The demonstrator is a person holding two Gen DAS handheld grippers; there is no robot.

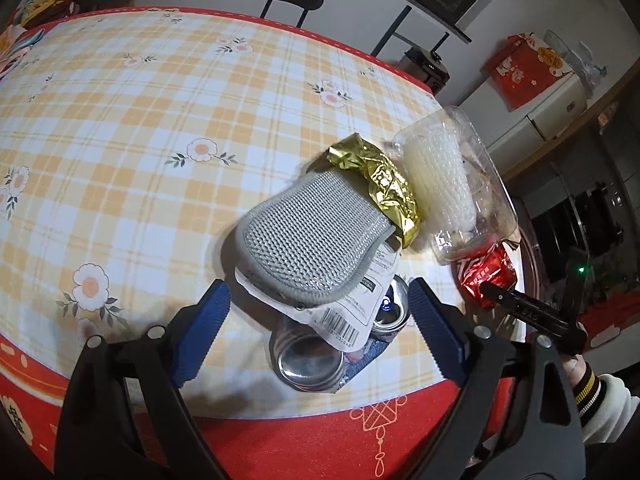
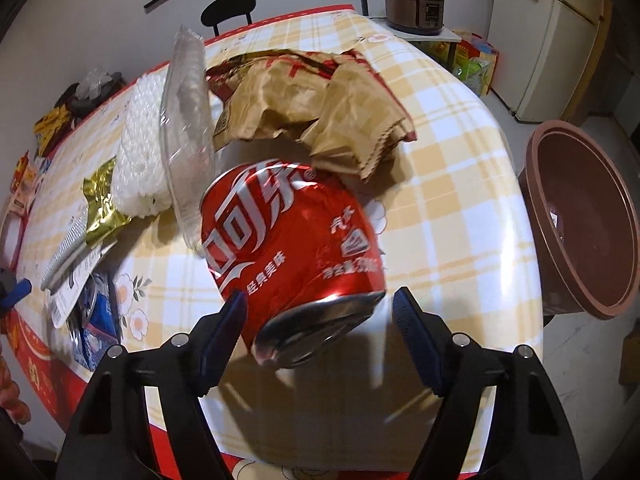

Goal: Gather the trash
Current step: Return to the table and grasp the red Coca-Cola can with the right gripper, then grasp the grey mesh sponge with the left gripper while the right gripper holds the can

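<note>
- Blue-padded, the right gripper [image 2: 318, 316] hangs over the near edge of the table [image 2: 460, 208], its jaws either side of the bottom end of a dented red cola can [image 2: 288, 248].
- Its left pad sits right against the can's lower side, while a gap of tablecloth shows between the can and the right pad, so the claw is released and not clamped on the can.
- That can lies on its side, bottom toward the gripper, top pointing away toward a crumpled brown paper bag [image 2: 320, 120].
- Just left of the can stands a clear plastic tub [image 2: 188, 128], tilted on edge and touching it, with white bubble wrap [image 2: 140, 160] behind.
- Off the table's right edge sits a brown plastic basin [image 2: 584, 216], well apart from the can.
- Further left, the left gripper [image 1: 318, 312] is spread wide and grasps nothing.
- Between and just beyond its pads lie a crushed blue can [image 1: 320, 344] and a white label with a barcode [image 1: 340, 312], under a grey mesh pad [image 1: 308, 236].
- Past the mesh pad lies gold foil wrapper [image 1: 380, 180], beside the bubble wrap.
- A person's cuffed sleeve [image 1: 596, 396] shows at the right of the left view.
</note>
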